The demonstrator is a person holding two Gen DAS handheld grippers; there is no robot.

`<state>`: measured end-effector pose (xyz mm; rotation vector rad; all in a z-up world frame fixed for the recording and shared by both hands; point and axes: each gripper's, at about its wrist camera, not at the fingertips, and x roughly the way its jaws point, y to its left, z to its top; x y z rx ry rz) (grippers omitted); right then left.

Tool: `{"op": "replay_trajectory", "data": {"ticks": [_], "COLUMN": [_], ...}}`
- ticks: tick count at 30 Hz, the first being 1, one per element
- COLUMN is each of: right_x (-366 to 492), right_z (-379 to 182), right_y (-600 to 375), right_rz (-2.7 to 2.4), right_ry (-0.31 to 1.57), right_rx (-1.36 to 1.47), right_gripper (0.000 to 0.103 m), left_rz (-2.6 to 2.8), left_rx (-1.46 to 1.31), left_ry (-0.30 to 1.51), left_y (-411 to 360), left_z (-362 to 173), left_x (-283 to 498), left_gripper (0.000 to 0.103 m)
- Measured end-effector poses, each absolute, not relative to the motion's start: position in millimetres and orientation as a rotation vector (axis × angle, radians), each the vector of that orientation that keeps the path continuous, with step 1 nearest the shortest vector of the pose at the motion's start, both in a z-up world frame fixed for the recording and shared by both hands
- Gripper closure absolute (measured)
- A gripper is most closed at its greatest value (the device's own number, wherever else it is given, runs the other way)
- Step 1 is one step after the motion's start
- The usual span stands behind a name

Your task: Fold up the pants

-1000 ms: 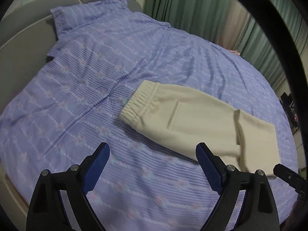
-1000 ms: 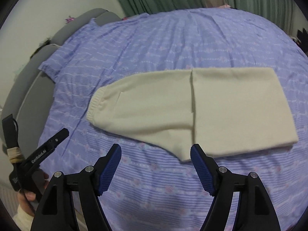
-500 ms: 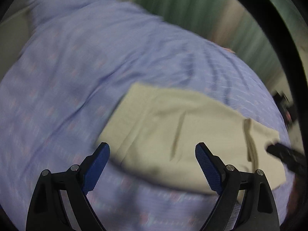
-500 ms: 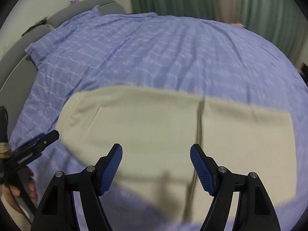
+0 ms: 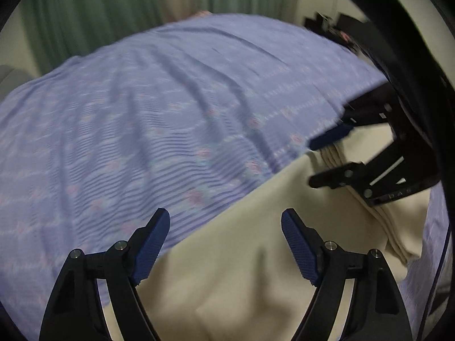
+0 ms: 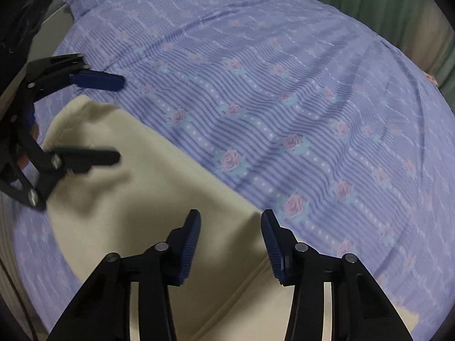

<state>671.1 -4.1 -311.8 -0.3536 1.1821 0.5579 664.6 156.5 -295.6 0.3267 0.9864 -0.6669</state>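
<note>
Cream pants [image 5: 256, 255], folded, lie flat on the bed; they also show in the right wrist view [image 6: 136, 199]. My left gripper [image 5: 226, 244] is open, low over the pants' far edge at the waistband end. It also shows at the left of the right wrist view [image 6: 113, 116]. My right gripper [image 6: 230, 244] is open, though narrower, low over the far edge near the fold line [image 6: 241, 292]. It also shows at the right of the left wrist view [image 5: 321, 162], jaws straddling the stacked edge. Neither holds cloth.
The bed has a purple striped sheet with pink roses [image 6: 284, 113]. Green curtains [image 5: 99, 8] hang behind it. A grey headboard [image 6: 54, 25] is at the far left. Dark items [image 5: 335, 25] stand beyond the bed's far right.
Both grippers dropped from above the bed down onto the pants, left to the waistband end, right toward the fold. The right jaws have narrowed. The pants have not moved.
</note>
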Motion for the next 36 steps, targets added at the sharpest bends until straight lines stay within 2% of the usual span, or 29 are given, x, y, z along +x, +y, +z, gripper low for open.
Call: {"op": "replay_trajectory", "data": {"ticks": [3, 5, 8, 10, 11, 13, 15, 16, 21, 26, 27, 28, 29, 30, 31, 32, 33, 36], "right_x": [677.0, 680.1, 687.1, 691.3, 692.5, 692.0, 690.4, 689.6, 694.9, 696.7, 696.5, 697.3, 695.7, 694.7, 693.7, 690.9, 687.5, 672.9], "right_z": [-314.4, -318.8, -324.7, -328.5, -330.3, -331.6, -331.7, -330.5, -314.5, -331.4, -333.0, -332.9, -331.3, -326.0, -322.1, -313.0, -303.3, -273.4], "right_y": [-2.6, -1.4, 0.7, -1.8, -2.6, -3.6, -3.4, -3.0, -3.8, 5.3, 5.9, 6.0, 4.0, 3.0, 2.1, 1.0, 1.3, 1.6], "right_rz": [0.594, 0.618, 0.626, 0.636, 0.642, 0.646, 0.641, 0.637, 0.573, 0.508, 0.496, 0.485, 0.471, 0.458, 0.442, 0.416, 0.395, 0.351], "right_ry": [1.182, 1.192, 1.198, 1.228, 1.241, 1.242, 1.236, 1.226, 1.139, 1.146, 1.147, 1.149, 1.147, 1.133, 1.120, 1.094, 1.062, 1.000], "right_rx": [-0.393, -0.409, -0.423, -0.390, -0.374, -0.373, -0.387, -0.391, -0.351, -0.387, -0.387, -0.380, -0.370, -0.350, -0.337, -0.320, -0.301, -0.255], "right_gripper": [0.057, 0.057, 0.057, 0.058, 0.064, 0.075, 0.092, 0.093, 0.097, 0.096, 0.095, 0.095, 0.091, 0.081, 0.074, 0.057, 0.045, 0.044], "left_rz": [-0.726, -0.740, -0.762, -0.765, -0.752, -0.764, -0.767, -0.760, -0.707, -0.655, -0.646, -0.633, -0.605, -0.574, -0.546, -0.518, -0.471, -0.361], "left_rx": [0.370, 0.425, 0.446, 0.456, 0.468, 0.457, 0.418, 0.400, 0.316, 0.323, 0.325, 0.323, 0.320, 0.310, 0.294, 0.277, 0.253, 0.203], "left_ry": [1.022, 1.012, 1.037, 1.054, 1.046, 1.034, 1.035, 1.025, 1.006, 1.033, 1.032, 1.032, 1.032, 1.028, 1.018, 0.998, 0.956, 0.864], "left_y": [136.5, 124.1, 112.8, 109.7, 108.2, 113.5, 117.3, 120.0, 131.3, 122.9, 122.2, 122.5, 124.3, 127.5, 132.8, 139.0, 151.5, 183.2], "left_z": [-306.7, -312.9, -321.1, -327.4, -329.7, -328.4, -326.5, -323.7, -318.8, -331.8, -332.1, -332.2, -330.8, -327.4, -321.9, -314.4, -300.5, -268.9], "left_x": [667.5, 668.2, 669.7, 670.8, 669.8, 668.1, 668.9, 668.7, 678.6, 689.1, 688.4, 689.6, 692.2, 693.7, 694.8, 695.2, 693.1, 678.0], "left_gripper": [0.023, 0.026, 0.043, 0.065, 0.070, 0.090, 0.093, 0.093, 0.094, 0.092, 0.089, 0.081, 0.075, 0.062, 0.053, 0.053, 0.051, 0.039]}}
